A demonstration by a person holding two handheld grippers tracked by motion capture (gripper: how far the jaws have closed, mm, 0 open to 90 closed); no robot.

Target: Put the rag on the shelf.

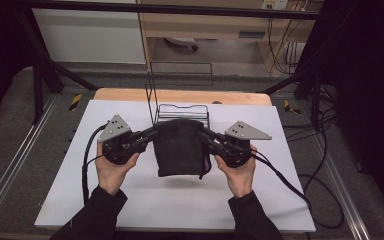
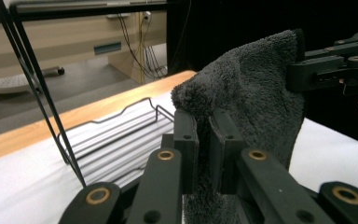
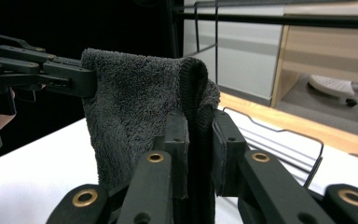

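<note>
Your left gripper (image 1: 152,133) and right gripper (image 1: 206,135) each clamped on the dark towel's (image 1: 180,147) top corners, wire rack (image 1: 182,111) just behind, bare.

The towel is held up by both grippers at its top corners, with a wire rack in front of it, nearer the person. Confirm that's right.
One thing is wrong: the wire rack stands behind the towel, on the far side from the person, as the high view shows. The rest holds: the left gripper and the right gripper each pinch a top corner and hold the towel up.
</note>
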